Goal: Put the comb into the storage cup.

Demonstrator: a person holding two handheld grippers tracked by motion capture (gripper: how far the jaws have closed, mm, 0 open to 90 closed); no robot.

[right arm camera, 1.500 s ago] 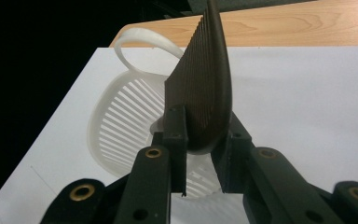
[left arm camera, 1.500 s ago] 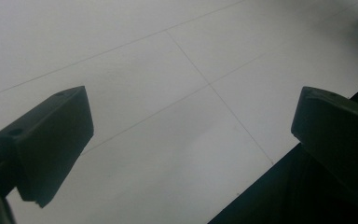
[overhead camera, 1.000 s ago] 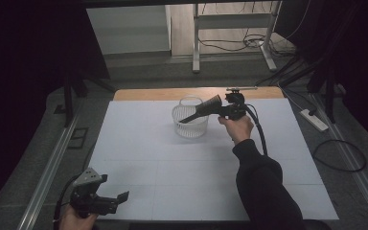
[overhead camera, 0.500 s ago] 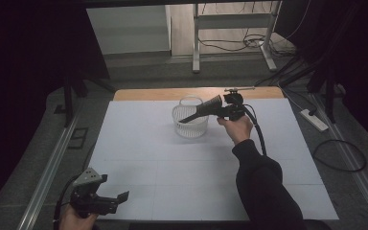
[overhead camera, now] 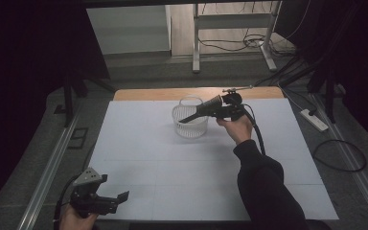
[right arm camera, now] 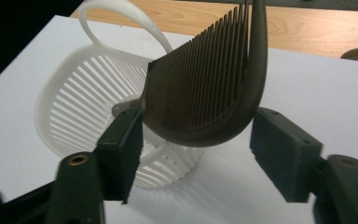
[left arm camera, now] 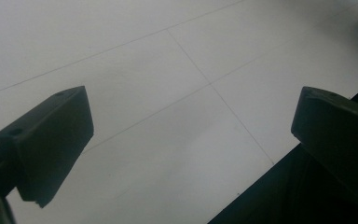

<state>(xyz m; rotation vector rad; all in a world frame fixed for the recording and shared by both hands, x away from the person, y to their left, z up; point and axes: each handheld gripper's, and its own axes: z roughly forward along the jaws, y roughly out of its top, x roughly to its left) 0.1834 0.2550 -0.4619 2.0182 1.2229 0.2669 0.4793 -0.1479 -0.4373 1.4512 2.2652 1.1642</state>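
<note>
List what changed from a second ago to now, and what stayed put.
The right gripper has just been opening its jaws. The dark comb sits between them over the white slatted basket; the right pad stands clear of it, the left pad close or touching, so the grip looks released. Neither hand visibly shifted. The left gripper waits open at the near table edge, and the basket kept its place.
</note>
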